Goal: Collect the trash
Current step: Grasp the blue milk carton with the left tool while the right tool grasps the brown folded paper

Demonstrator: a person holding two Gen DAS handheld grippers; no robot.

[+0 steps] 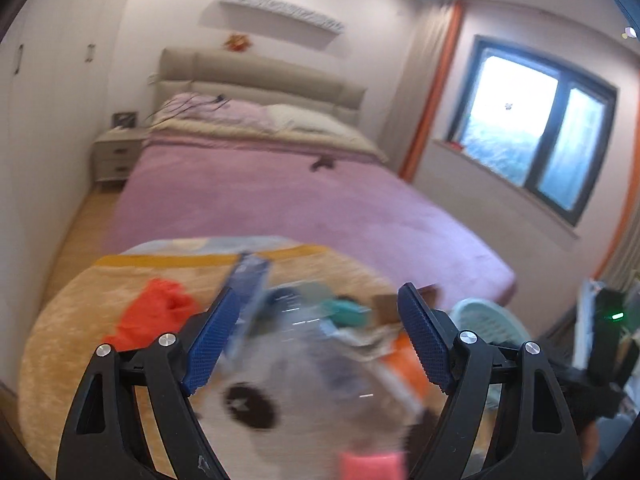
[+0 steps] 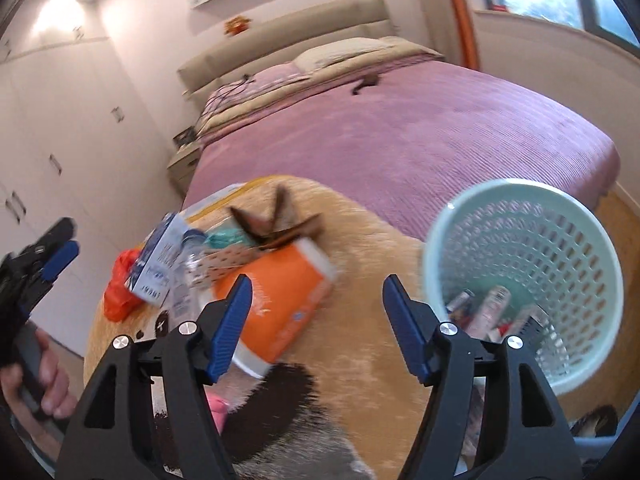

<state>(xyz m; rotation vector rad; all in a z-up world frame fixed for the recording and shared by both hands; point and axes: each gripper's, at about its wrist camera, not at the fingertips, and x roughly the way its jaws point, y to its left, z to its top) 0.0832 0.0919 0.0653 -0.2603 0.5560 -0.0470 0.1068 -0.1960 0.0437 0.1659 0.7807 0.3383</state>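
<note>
Two tools are hanging over the trash pile on the plush blanket at the bed's foot, left tool [image 1: 316, 336] and right tool [image 2: 316, 328] both gaping wide and empty. Picking seems to be just starting; the next move calls for closing on the orange package [image 2: 280, 304]. Only the right view is showing wrappers already inside the mint basket [image 2: 520, 216].
</note>
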